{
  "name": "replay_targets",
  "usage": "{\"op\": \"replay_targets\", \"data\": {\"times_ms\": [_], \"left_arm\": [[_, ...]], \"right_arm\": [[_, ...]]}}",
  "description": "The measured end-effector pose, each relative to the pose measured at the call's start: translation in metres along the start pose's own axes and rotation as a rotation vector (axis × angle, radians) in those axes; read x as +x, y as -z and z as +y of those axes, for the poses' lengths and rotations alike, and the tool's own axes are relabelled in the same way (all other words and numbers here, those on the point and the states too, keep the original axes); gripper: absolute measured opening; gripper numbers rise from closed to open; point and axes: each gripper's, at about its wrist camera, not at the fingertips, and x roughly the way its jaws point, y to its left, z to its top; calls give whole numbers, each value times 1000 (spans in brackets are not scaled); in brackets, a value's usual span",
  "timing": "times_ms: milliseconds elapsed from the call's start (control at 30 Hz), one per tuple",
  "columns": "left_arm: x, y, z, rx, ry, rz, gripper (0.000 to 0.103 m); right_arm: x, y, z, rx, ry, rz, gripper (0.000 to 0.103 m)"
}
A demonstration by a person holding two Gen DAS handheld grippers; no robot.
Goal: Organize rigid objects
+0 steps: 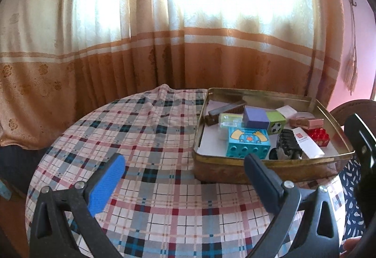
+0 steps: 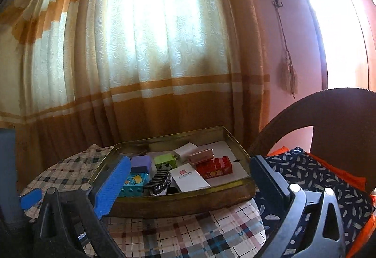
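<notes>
A brass-coloured metal tray [image 1: 270, 165] stands on the right of a round table with a plaid cloth [image 1: 152, 140]. In it lie a teal toy brick [image 1: 248, 142], a purple block [image 1: 255, 117], a green football cube [image 1: 276, 122], a red brick [image 1: 318, 137], a black comb-like piece [image 1: 287, 144], a white booklet [image 1: 307, 141] and other small items. My left gripper [image 1: 184, 167] is open and empty, low over the cloth left of the tray. My right gripper [image 2: 190, 172] is open and empty, just in front of the tray [image 2: 183, 201]; the red brick [image 2: 215, 167] and booklet [image 2: 189, 178] show there.
A wooden chair [image 2: 329, 112] with a dark patterned cushion [image 2: 312, 178] and orange cloth stands right of the table. Orange and cream curtains [image 1: 141, 34] hang close behind the table. A tassel [image 2: 287, 70] hangs on the pink wall.
</notes>
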Motion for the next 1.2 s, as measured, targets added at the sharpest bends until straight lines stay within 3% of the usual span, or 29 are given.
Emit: {"op": "replay_targets", "data": {"times_ms": [633,1200], "left_arm": [[-22,2,-15,79,-23,-100,102],[-22,2,-18,84,-15,-92,103]], "right_arm": [[-9,-2,-15,70,-35,-45,103],[-13,-1,-14,63,-35,-60,103]]}}
